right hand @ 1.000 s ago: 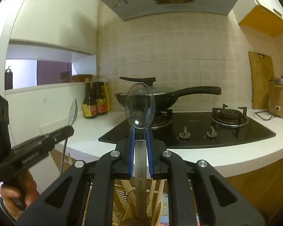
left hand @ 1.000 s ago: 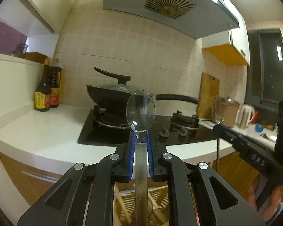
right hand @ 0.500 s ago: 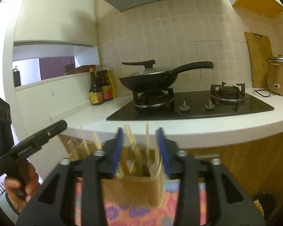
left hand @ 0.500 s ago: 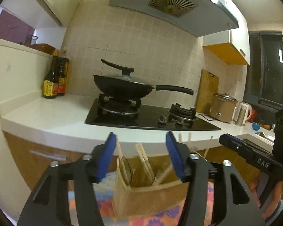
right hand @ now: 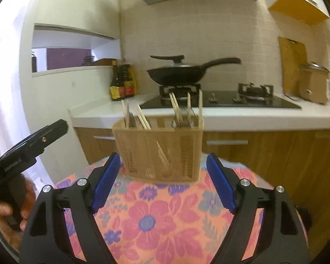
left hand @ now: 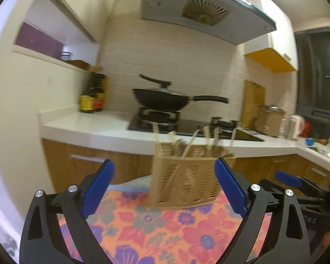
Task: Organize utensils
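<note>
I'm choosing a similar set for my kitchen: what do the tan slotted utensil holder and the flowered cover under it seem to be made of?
The tan slotted utensil holder looks like matte moulded plastic or woven fibre; blur leaves it open. Its walls show a regular pattern of cut-out slits. The orange flowered table cover looks like woven cloth with a soft, dull finish: the surface shows a faint textile texture with no glare.

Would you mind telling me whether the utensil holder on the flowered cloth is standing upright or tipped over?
Upright. The utensil holder rests on its base on the flowered cloth, open top upward, with chopsticks and handles sticking up out of it.
</note>
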Motion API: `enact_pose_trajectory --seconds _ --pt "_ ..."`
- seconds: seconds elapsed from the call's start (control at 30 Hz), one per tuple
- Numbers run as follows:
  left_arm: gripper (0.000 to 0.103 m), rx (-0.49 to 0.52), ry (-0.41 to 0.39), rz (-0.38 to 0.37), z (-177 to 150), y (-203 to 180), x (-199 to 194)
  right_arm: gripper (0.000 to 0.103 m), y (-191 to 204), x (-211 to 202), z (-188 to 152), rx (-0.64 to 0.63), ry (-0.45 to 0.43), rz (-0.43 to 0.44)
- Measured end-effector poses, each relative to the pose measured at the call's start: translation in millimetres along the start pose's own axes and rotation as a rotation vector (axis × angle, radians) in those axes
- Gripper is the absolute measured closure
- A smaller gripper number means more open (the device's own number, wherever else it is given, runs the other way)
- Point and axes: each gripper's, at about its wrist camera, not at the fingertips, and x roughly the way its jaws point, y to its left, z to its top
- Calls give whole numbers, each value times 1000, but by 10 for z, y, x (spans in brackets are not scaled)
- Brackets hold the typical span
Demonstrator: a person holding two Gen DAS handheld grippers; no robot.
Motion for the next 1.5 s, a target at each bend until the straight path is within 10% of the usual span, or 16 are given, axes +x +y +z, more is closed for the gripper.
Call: enact_pose_trajectory --seconds 0.6,1.5 --pt "11 59 1 180 -433 -51 105 14 -246 198 -400 39 16 -85" --pt "8 72 44 209 -449 -12 156 8 -190 53 -399 15 -29 -73"
